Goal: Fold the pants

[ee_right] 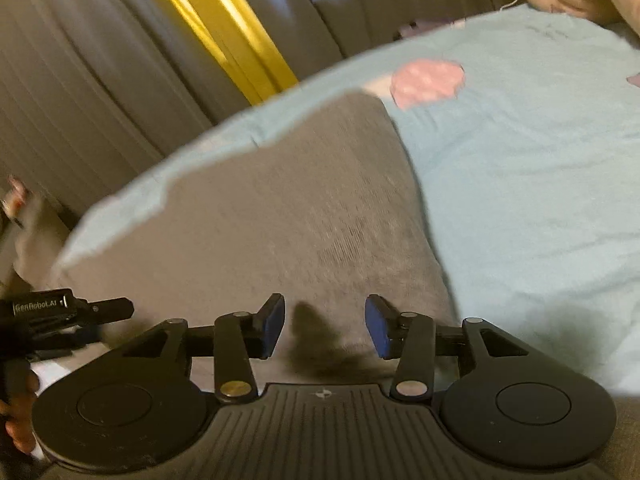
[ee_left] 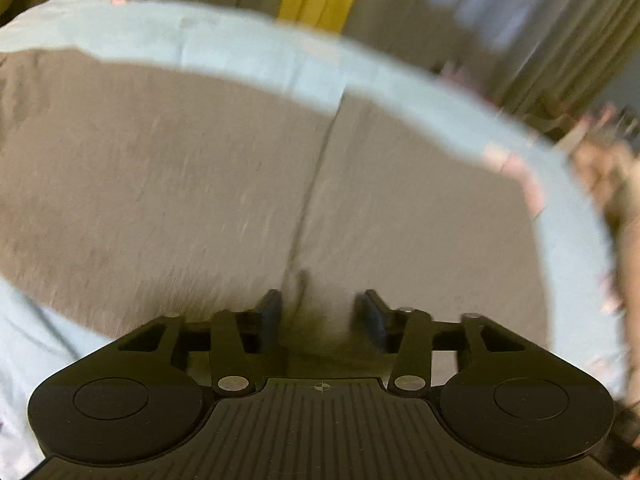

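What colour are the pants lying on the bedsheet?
Grey-brown pants on a light blue bedsheet; clearest in the right wrist view.

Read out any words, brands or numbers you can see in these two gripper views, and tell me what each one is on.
"GenRobot.AI": white lettering on the black body of the left gripper, seen at the left edge of the right wrist view.
Nothing else is readable: the grey fabric pants and the light blue bed sheet show no text.

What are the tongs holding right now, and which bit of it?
Nothing. Both the left tongs and the right tongs are open above the gray pants, with no cloth pinched between them.
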